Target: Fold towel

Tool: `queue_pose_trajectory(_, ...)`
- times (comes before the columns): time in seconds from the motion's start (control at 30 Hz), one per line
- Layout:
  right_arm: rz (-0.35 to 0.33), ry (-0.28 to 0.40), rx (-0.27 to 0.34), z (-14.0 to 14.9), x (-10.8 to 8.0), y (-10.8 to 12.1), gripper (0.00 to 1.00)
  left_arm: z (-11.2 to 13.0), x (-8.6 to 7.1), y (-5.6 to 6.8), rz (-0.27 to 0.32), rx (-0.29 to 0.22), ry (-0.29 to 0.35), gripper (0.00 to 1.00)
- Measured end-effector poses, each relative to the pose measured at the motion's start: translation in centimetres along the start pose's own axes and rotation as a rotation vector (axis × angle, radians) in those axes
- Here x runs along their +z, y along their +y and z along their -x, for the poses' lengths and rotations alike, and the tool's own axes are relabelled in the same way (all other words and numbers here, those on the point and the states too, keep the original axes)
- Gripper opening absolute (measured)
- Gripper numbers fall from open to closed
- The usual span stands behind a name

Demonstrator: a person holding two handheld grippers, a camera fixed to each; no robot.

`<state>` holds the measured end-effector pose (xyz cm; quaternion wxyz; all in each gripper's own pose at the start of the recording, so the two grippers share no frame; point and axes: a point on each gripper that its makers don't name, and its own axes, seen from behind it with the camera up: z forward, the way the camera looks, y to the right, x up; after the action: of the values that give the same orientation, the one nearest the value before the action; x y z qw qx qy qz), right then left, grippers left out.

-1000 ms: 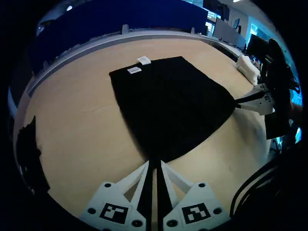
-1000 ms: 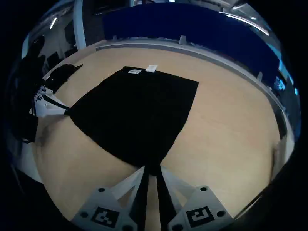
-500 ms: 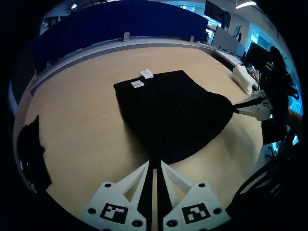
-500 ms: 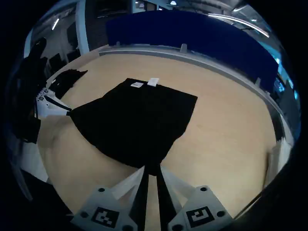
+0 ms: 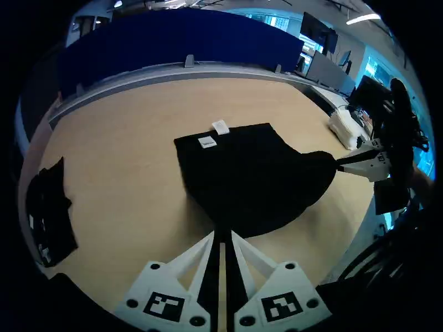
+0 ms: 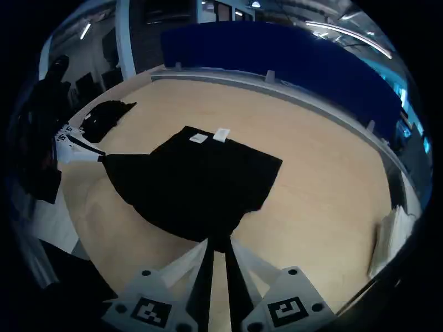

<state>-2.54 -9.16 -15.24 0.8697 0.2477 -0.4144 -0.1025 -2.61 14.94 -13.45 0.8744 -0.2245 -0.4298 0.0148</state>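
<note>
Two near corners of the black towel (image 5: pixel 249 171) are pinched & raised off the table (image 5: pixel 122 166): one in left gripper (image 5: pixel 224 239), one in right gripper (image 6: pixel 219 243), both clamped tight; far edge w/ white tags (image 5: pixel 220 126) lies flat; carry corners level to meet it, cloth taut; bare wood beyond; dark pile (image 5: pixel 50 216), white stack (image 5: pixel 344 119) well apart.
</note>
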Motion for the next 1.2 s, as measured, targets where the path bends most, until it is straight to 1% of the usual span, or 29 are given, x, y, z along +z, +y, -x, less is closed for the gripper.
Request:
queue_pose_trajectory(0.3,-0.010,-0.009,-0.003,-0.4,-2.0,-0.3,0.13,-0.4,-2.6,1.1,0.011,-0.041,0.017,0.06)
queue_pose_trajectory(0.4,-0.015,-0.012,-0.002,-0.3,-2.4,-0.5,0.13,-0.4,-3.2,1.4,0.015,-0.050,0.022,0.06)
queue_pose_trajectory(0.5,-0.018,-0.023,-0.003,0.1,-2.5,-0.6,0.13,-0.4,-3.1,1.4,0.016,-0.057,0.022,0.06)
queue_pose_trajectory(0.63,-0.023,-0.035,-0.001,0.2,-2.4,-0.5,0.13,-0.9,-2.6,1.3,0.016,-0.063,0.030,0.06)
queue_pose_trajectory(0.83,-0.022,-0.042,0.002,-0.6,-1.8,0.5,0.13,-2.7,-1.5,0.9,0.019,-0.061,0.052,0.06)
queue_pose_trajectory(1.0,-0.017,-0.040,-0.005,-2.0,-0.5,1.8,0.13,-4.7,-0.3,0.1,0.011,-0.044,0.074,0.06)
queue_pose_trajectory(1.2,-0.011,-0.040,0.003,-3.8,1.9,3.4,0.13,-7.2,1.5,-1.6,-0.008,-0.028,0.101,0.06)
